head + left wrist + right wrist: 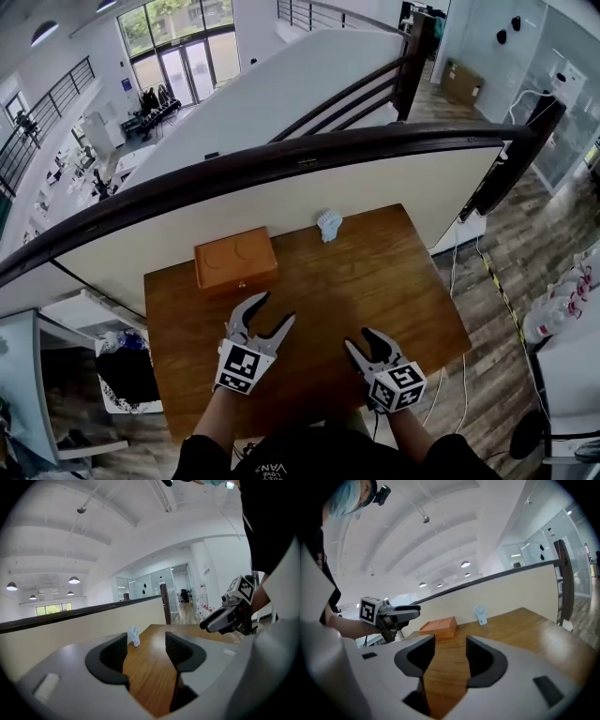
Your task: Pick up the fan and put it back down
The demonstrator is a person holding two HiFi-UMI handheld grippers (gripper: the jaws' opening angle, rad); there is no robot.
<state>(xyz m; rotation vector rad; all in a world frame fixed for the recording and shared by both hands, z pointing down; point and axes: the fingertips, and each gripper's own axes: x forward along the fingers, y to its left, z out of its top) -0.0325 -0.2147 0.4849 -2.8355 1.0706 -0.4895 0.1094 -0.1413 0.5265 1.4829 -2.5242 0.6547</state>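
Fingers spread on both grippers, empty: pick-up not yet begun.
Fan stands untouched at the table's far edge, well apart from the left gripper and right gripper over the near side; judging by this, reach, grasp, lift and set-down are all left.

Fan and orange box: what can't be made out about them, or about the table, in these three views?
- Fan: too small and far off in every view. Its blades, its switch and whether it spins cannot be told.
- Orange box: shut, so its inside is hidden. It does not show in the left gripper view.
- Table: the middle of its near edge in the head view is covered by the person's arms.
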